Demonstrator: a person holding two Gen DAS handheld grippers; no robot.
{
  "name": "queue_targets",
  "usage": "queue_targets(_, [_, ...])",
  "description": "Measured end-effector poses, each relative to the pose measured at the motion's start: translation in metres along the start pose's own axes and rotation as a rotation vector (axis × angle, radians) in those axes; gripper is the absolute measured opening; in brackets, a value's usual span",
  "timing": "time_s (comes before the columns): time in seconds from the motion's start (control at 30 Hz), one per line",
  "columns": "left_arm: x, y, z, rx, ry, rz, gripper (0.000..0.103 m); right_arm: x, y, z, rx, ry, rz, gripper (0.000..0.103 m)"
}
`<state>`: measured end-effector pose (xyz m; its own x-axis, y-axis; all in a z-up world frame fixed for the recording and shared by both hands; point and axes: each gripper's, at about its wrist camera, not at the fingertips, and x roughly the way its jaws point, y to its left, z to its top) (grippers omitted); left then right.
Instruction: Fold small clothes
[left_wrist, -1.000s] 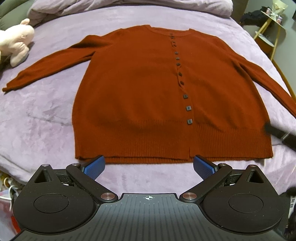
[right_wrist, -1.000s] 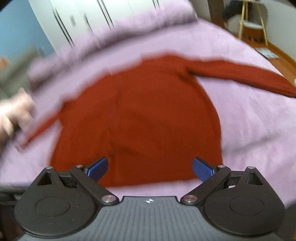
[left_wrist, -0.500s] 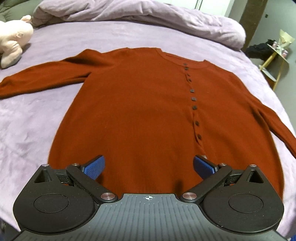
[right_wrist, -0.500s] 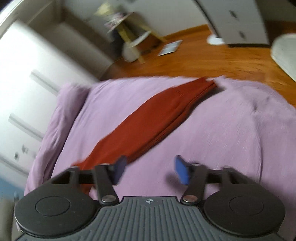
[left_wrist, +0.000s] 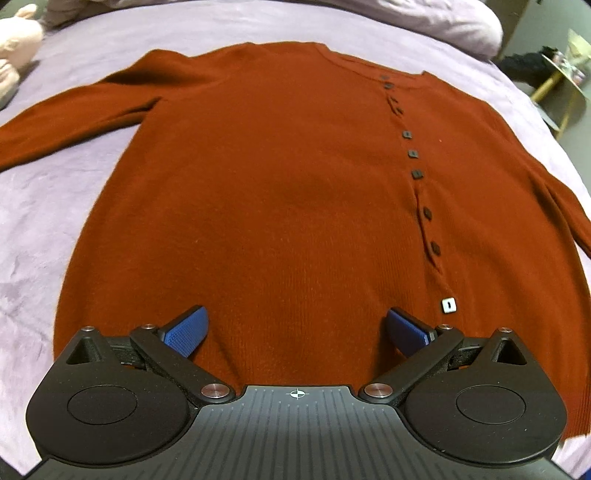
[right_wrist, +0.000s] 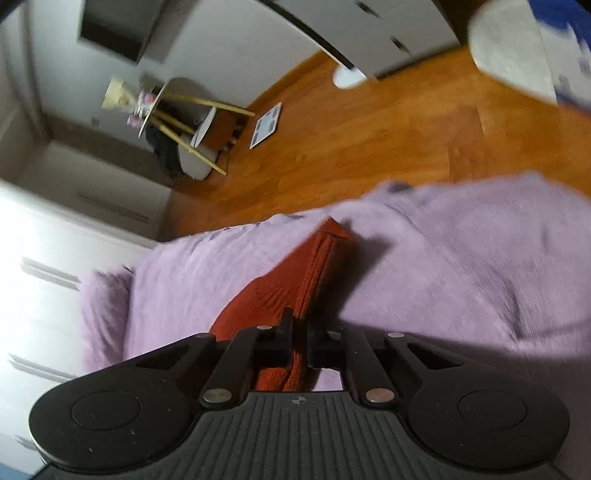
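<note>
A bed covered in a lilac blanket (left_wrist: 33, 206) carries everything here, with a wooden floor (right_wrist: 369, 140) and white cupboards beyond its far edge.

Nearest in the left wrist view, the left tool (left_wrist: 295, 328) hangs over the lower hem of a rust-red cardigan (left_wrist: 258, 184), its blue-padded fingers (left_wrist: 186, 330) spread wide apart with nothing between them. The cardigan lies flat and face up on the bed, buttoned along a line of small dark square buttons (left_wrist: 417, 173) that runs right of centre; the lowest one, close to the right pad, looks pale. Farther off, one sleeve stretches out to the left across the blanket, and the other runs down along the right side. Past the neckline lie a bunched lilac duvet (left_wrist: 424, 14) and, at the far left corner, a pink plush toy (left_wrist: 14, 40).

In the blurred right wrist view, the right tool (right_wrist: 299, 339) is clenched on a sleeve (right_wrist: 295, 280) of the cardigan, with the red knit pinched between its narrow fingers. The sleeve's cuff lies ahead on the blanket near the bed's edge. Beyond stand a small round side table (right_wrist: 177, 110) on slim wooden legs and a flat bathroom scale (right_wrist: 266, 125) on the floor.
</note>
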<state>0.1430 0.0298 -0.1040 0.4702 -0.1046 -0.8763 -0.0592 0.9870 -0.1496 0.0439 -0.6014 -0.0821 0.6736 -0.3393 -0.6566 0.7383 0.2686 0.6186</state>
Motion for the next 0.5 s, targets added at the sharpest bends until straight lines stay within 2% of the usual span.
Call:
queue_targets(0.03, [0.0,0.002,0.0,0.007,-0.001,-0.008,0.103,-0.01,0.022,-0.006,-0.07,-0.042,0.014,0.006])
queue_targets(0.1, [-0.001,0.002,-0.003,0.018,-0.008,-0.023,0.103,-0.023,0.059,-0.019,-0.187,-0.086,0.116,0.006])
queue_targets(0.2, [-0.002,0.006,-0.002,0.018,-0.014,-0.044,0.103,-0.046,0.13,-0.069,-0.415,-0.056,0.323,0.006])
queue_targets(0.27, [-0.01,0.007,0.002,0.002,-0.026,-0.041,0.103,-0.061,0.174,-0.12,-0.577,0.027,0.511,0.006])
queue_targets(0.33, [-0.019,0.008,0.01,-0.014,-0.054,-0.044,0.103,-0.072,0.203,-0.17,-0.713,0.118,0.644,0.006])
queue_targets(0.37, [-0.025,0.009,0.017,-0.011,-0.084,-0.067,0.103,-0.076,0.216,-0.203,-0.792,0.191,0.709,0.006])
queue_targets(0.43, [-0.032,0.01,0.032,-0.005,-0.122,-0.125,0.103,-0.074,0.226,-0.252,-0.908,0.317,0.758,0.01])
queue_targets(0.5, [-0.031,0.01,0.05,-0.018,-0.128,-0.186,0.103,-0.063,0.222,-0.291,-0.938,0.428,0.723,0.014])
